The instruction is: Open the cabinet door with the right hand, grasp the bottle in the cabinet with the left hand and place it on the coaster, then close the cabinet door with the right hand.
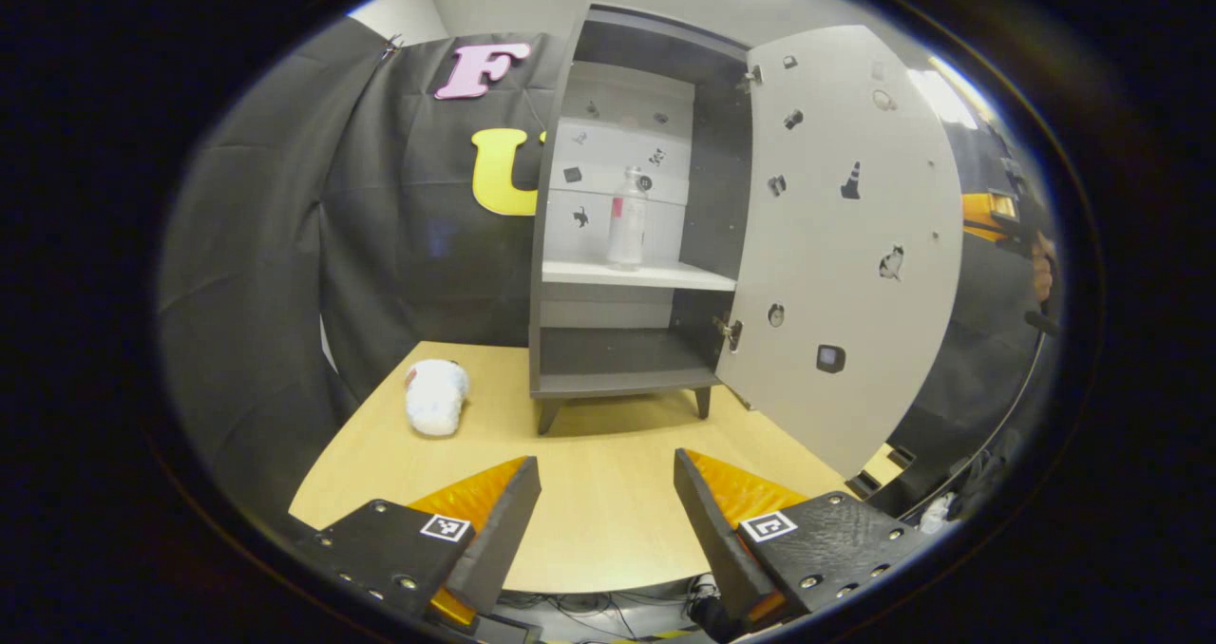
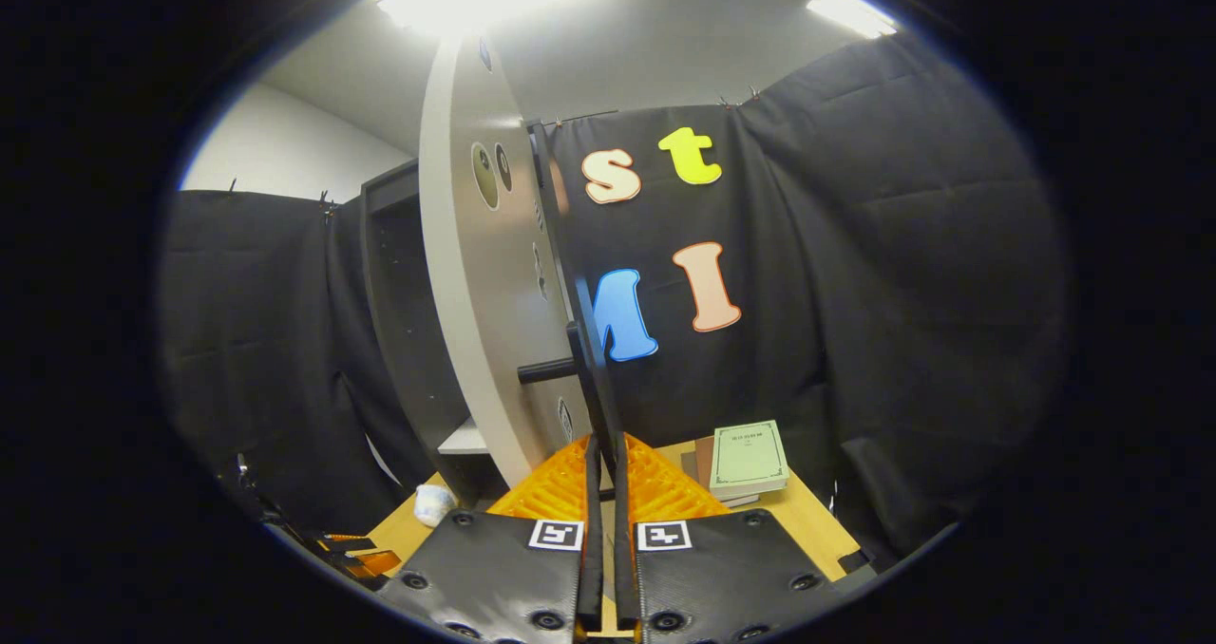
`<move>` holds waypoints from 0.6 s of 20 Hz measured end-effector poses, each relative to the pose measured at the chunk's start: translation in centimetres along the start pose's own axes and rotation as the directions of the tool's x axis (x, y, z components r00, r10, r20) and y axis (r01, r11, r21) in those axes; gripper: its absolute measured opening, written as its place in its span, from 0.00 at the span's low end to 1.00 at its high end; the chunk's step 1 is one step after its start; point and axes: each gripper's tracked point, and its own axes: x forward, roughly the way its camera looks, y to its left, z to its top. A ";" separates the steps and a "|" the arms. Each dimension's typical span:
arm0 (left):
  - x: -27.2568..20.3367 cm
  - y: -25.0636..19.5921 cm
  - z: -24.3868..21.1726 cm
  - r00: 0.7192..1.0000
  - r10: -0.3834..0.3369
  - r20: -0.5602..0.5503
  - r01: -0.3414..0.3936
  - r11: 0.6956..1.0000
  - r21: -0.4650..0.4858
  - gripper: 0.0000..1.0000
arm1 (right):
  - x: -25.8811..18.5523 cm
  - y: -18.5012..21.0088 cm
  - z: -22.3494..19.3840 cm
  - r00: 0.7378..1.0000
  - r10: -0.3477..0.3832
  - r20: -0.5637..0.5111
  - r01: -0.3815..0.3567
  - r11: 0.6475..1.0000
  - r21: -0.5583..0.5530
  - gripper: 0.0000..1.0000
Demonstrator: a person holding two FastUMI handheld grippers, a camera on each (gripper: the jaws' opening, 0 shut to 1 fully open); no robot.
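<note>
One bottle [image 1: 627, 218] stands upright on the cabinet's [image 1: 560, 245] pale middle shelf [image 1: 636, 274], at 12 o'clock in the left gripper view; its label is too small to make out. Cabinet door [image 1: 845, 245] swung wide open toward 3 o'clock, stickers on its inner face. Small white object [image 1: 435, 395] lies on the tabletop [image 1: 608, 492] at 9 o'clock of the cabinet feet, blurred. Left gripper [image 1: 608, 511]: jaws wide apart, holding nothing, level above the tabletop's near edge. Right gripper [image 2: 603, 492]: jaws nearly closed at the door's edge, just under the dark handle [image 2: 570, 364]; contact with it cannot be told. Green book [image 2: 749, 456] at 3 o'clock, partly hiding a stack.
</note>
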 end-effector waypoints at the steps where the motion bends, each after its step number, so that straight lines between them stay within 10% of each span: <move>1: 0.1 0.1 0.0 1.000 0.002 -0.001 -0.002 1.000 0.009 0.85 | -0.3 -0.5 -0.1 1.000 -0.017 -0.001 0.017 1.000 -0.001 0.07; 12: 7.3 0.0 6.9 0.997 -0.036 0.064 0.035 0.999 0.009 0.89 | -0.9 -7.7 0.9 0.950 -0.311 0.024 0.311 0.950 0.000 0.02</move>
